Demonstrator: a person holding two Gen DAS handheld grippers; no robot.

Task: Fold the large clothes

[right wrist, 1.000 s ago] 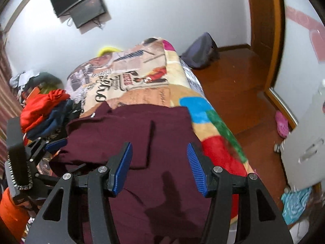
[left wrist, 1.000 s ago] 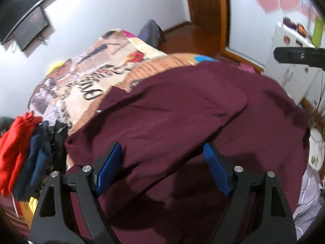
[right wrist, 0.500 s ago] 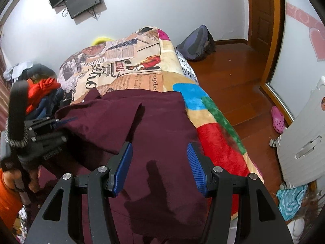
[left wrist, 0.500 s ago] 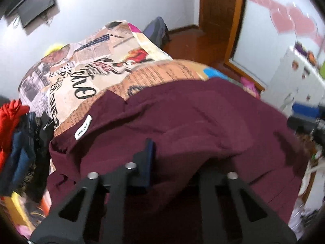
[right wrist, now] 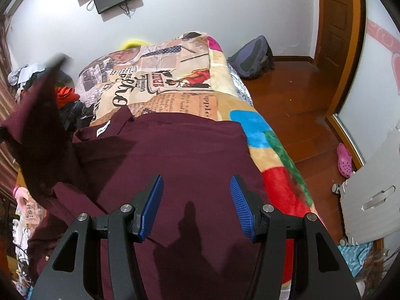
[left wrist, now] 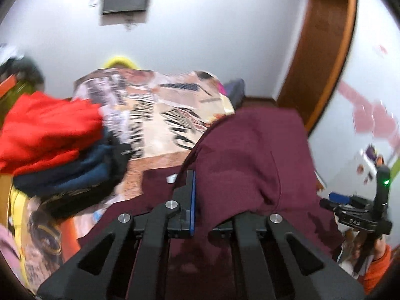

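Moved: left gripper (left wrist: pixel 200 190) jaws have just closed on maroon shirt (right wrist: pixel 180 150), lifting its edge.
Right gripper (right wrist: pixel 196 205): jaws apart, empty.
Left: nearly all folds.

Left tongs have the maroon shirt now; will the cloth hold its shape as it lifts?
Probably not. The maroon shirt drapes over the left tongs and hangs in a limp flap. It looks light, and will likely drag its wrinkled side across the blanket.

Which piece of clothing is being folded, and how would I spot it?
Look at the bed with its newspaper-print blanket. Spread over its near end lies a big dark maroon shirt. Unlike the red and navy clothes piled alongside, it lies opened out, with a small white label at the collar.
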